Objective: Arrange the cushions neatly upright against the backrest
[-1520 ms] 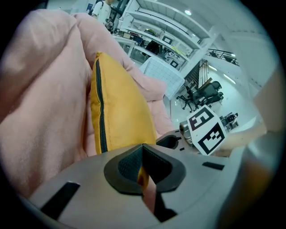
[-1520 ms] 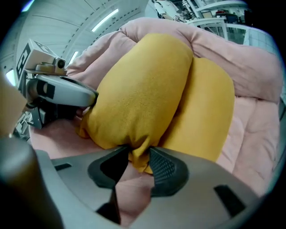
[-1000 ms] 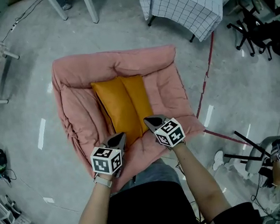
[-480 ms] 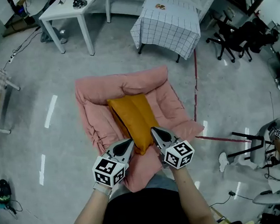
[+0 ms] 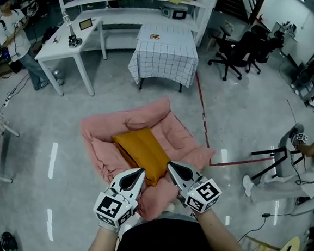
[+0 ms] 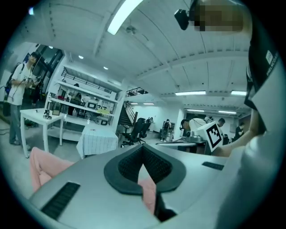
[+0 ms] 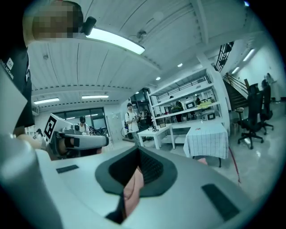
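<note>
Two orange cushions [image 5: 143,153] lie side by side on the seat of a pink floor sofa [image 5: 171,134]. Their far ends reach toward its padded backrest [image 5: 126,119]. My left gripper [image 5: 141,173] is shut and empty, hovering over the cushions' near end. My right gripper [image 5: 170,166] is also shut and empty, just right of that end, over the sofa's front edge. In the left gripper view the closed left gripper [image 6: 143,150] shows pink fabric [image 6: 148,192] below it. The right gripper view shows the right gripper [image 7: 137,154] the same way, with pink below.
A table with a checked cloth [image 5: 163,53] stands behind the sofa, and a white table [image 5: 71,48] is at the back left. Black office chairs [image 5: 238,55] are at the back right. A red floor line [image 5: 202,107] runs beside the sofa. A person [image 5: 15,31] stands far left.
The head view has lifted and pulled back, so the sofa looks smaller and farther away. Both grippers stayed shut and drew back from the cushions' middle to their near end.
</note>
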Demonstrator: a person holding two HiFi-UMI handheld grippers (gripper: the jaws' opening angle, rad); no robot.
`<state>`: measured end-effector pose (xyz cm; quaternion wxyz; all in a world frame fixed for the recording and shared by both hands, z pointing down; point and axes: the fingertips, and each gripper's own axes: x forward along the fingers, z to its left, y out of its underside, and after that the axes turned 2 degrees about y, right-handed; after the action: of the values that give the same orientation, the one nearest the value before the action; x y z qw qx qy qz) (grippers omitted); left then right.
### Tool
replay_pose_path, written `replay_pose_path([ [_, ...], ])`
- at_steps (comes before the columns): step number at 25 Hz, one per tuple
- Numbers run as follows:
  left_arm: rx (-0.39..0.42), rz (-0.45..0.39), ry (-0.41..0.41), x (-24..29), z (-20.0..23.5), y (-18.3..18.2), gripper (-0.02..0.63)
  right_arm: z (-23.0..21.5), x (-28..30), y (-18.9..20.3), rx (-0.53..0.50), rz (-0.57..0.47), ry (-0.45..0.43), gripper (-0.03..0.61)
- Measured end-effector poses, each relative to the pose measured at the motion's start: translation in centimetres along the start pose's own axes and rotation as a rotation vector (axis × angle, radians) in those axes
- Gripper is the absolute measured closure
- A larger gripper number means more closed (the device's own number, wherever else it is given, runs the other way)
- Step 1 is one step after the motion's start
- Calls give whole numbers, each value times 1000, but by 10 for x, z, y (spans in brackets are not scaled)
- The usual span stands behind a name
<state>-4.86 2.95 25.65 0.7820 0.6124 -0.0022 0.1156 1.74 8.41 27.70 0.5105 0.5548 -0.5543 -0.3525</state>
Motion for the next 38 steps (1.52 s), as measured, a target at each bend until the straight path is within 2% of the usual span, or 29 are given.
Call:
replay_pose_path([
  [6, -60, -110, -13, 7, -15, -34, 601, -4, -20, -42, -72, -78, -23, 569],
  [14, 36, -144, -36, 23, -31, -54, 601, -18, -33, -75, -140, -158, -45, 571],
  [17, 50, -146, -39, 26, -35, -57, 601, -17, -35, -77, -181, -159, -59, 571],
  [29, 74, -158, -85, 25, -36, -52, 601, -27, -43, -71, -152, -168, -33, 571],
  [38, 48, -144, -35, 25, -48, -46, 601, -25, -49, -62, -151, -161, -26, 571],
])
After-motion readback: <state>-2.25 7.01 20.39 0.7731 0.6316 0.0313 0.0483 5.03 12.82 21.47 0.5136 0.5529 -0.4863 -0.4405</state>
